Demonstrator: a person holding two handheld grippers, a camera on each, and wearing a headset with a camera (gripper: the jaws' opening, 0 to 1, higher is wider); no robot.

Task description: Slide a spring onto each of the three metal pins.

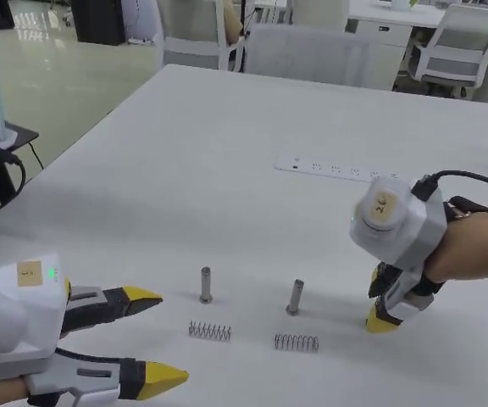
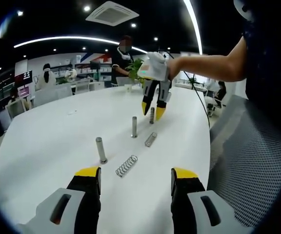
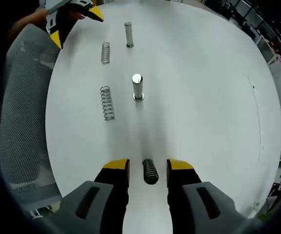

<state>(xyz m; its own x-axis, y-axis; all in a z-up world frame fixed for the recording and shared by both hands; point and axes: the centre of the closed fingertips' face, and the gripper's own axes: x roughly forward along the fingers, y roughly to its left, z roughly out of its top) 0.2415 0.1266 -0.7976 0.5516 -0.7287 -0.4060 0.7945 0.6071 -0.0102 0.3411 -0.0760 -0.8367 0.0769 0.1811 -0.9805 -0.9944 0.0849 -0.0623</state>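
Left tool (image 1: 166, 335) at lower left, gaping wide, holding nothing. Right tool (image 1: 381, 315) at right, pointed down, narrowly parted astride an upright spring (image 3: 150, 171), apparently not pinching it. Left spring (image 1: 209, 331) and middle spring (image 1: 296, 342) flat on the counter (image 1: 227, 170), just below left pin (image 1: 206, 284) and middle pin (image 1: 295, 297), both bare. Probably light, squashy, prone to rolling: best pinched gently mid-coil. Ample bare room toward the upper frame. Counter edge close beside the springs in the right gripper view.

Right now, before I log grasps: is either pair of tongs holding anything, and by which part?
Nothing is held. The right tongs straddle an upright spring with gaps either side; the left tongs are open and empty.
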